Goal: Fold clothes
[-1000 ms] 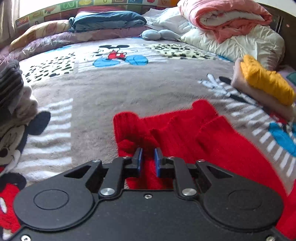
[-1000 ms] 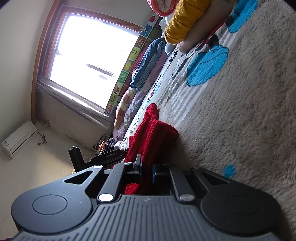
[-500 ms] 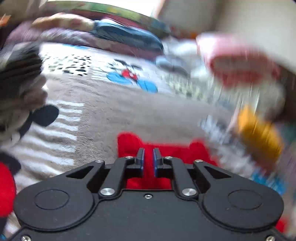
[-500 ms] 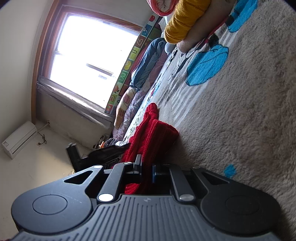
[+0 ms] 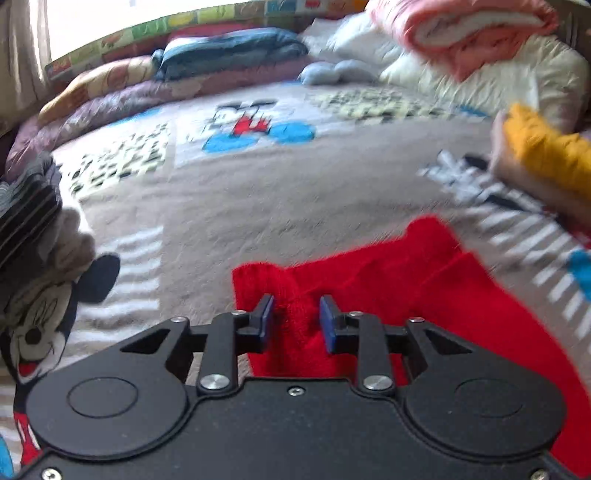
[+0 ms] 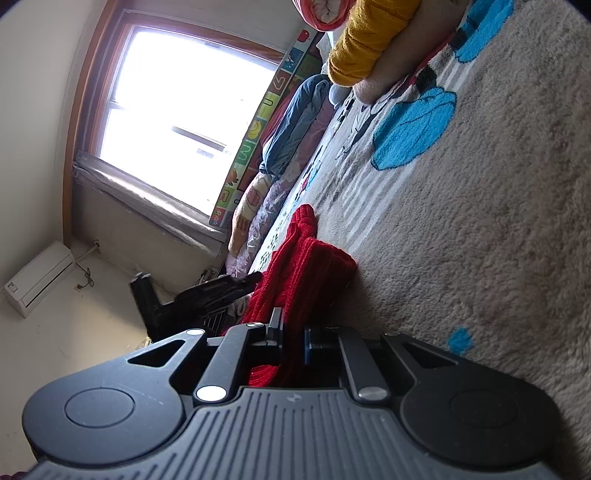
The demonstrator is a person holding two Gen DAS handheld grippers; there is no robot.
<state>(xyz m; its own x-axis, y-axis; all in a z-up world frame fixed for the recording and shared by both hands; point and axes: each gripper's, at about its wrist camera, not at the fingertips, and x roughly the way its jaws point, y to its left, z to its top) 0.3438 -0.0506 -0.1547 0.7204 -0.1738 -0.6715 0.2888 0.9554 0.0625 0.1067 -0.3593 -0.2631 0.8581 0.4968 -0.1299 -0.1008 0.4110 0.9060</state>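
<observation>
A red knit garment [image 5: 388, 288] lies partly folded on the cartoon-print bed blanket [image 5: 258, 206]. My left gripper [image 5: 295, 317] is open, its blue pads either side of a bunched edge of the red knit without pinching it. In the right wrist view the camera is rolled sideways. There my right gripper [image 6: 293, 332] is shut on another edge of the red garment [image 6: 306, 273], low against the blanket [image 6: 461, 221]. The left gripper [image 6: 218, 291] shows beyond as a dark shape at the garment's far side.
A folded yellow and beige pile [image 5: 546, 155] sits at the right. Dark striped folded clothes [image 5: 26, 206] are at the left edge. Pink and white quilts [image 5: 472, 33] and a blue folded blanket [image 5: 229, 51] line the far side. A window [image 6: 184, 103] is behind.
My left gripper swung about and its fingers have spread apart, letting go of the red knit. The right gripper has stayed shut on the garment in the same place.
</observation>
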